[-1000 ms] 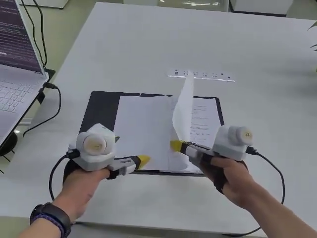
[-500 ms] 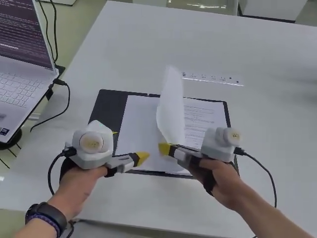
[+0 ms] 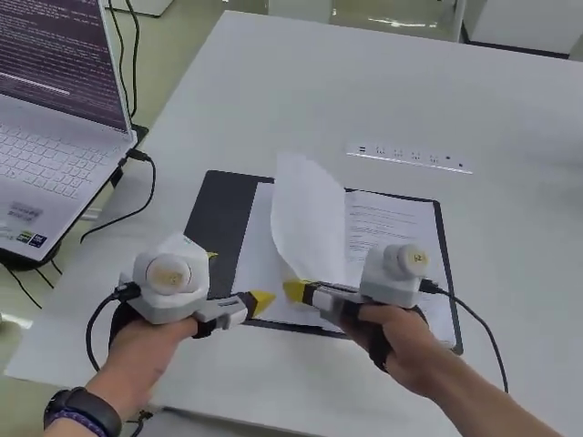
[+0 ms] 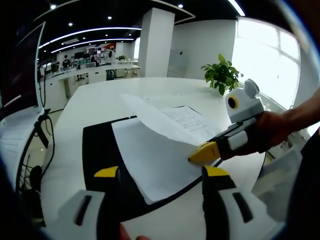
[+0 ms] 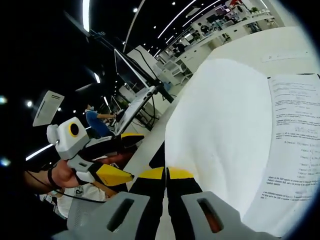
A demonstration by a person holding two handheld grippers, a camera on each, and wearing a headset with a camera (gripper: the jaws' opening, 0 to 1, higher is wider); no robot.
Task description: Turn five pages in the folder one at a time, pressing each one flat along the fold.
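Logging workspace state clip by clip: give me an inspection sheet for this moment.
Surface: white table.
Job's things: black folder open; one page lifted, curving over; printed page lying flat.
Clutter: laptop, power strip.
Grippers: right gripper shut on the lifted page's lower edge; left gripper open, holding nothing.
Cables: laptop cable; gripper cable.
Surroundings: potted plant, open office.

Head view overhead; gripper views low, facing inward; folder (image 3: 214, 218) shared.
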